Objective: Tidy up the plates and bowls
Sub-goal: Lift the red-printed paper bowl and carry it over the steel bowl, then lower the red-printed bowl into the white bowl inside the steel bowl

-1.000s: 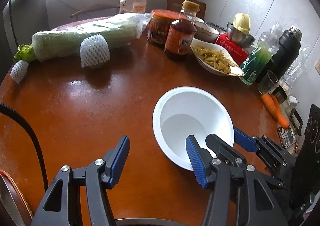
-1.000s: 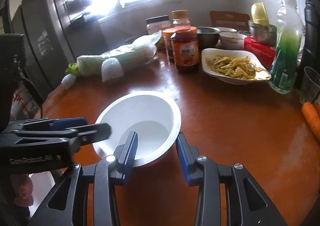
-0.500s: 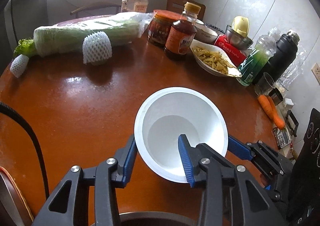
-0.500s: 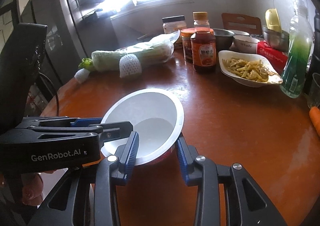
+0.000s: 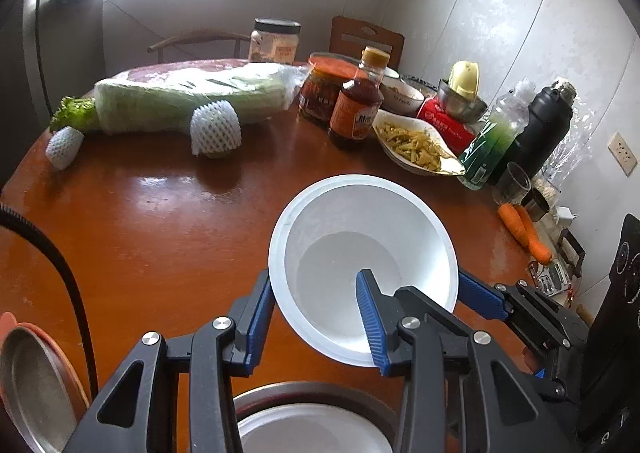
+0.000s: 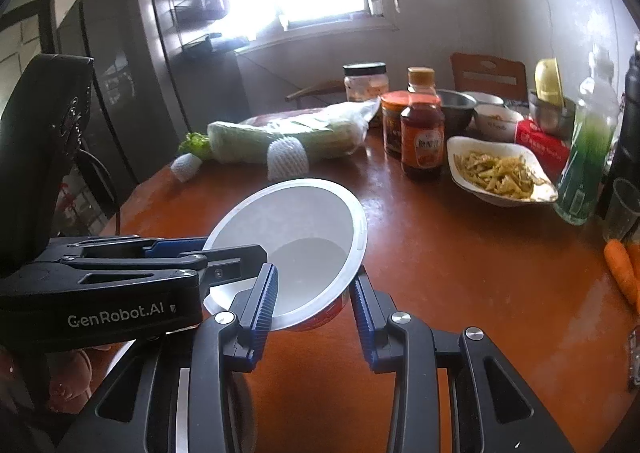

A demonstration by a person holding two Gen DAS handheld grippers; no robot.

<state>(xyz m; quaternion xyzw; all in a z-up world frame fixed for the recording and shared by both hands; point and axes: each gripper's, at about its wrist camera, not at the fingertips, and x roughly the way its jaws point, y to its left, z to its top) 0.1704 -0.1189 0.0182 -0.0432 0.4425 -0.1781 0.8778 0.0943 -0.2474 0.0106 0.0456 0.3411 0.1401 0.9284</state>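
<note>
Round white plastic bowl [image 5: 362, 261] tilted, clear of the orange-brown round table [image 5: 160, 221]. Left gripper [image 5: 316, 313] has just closed, clamping the near rim, one jaw inside, one outside. Right gripper [image 6: 314, 299] pinches the opposite rim likewise. Step: carrying the bowl. Next, probably, lowering into the steel bowl [image 5: 312, 419] below the jaws, level. That bowl is cut off, contents unclear.

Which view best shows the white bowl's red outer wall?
The right wrist view: under the white bowl rim, a red strip of outer wall shows between the right gripper fingers. The left wrist view shows only the bowl's white inside.
</note>
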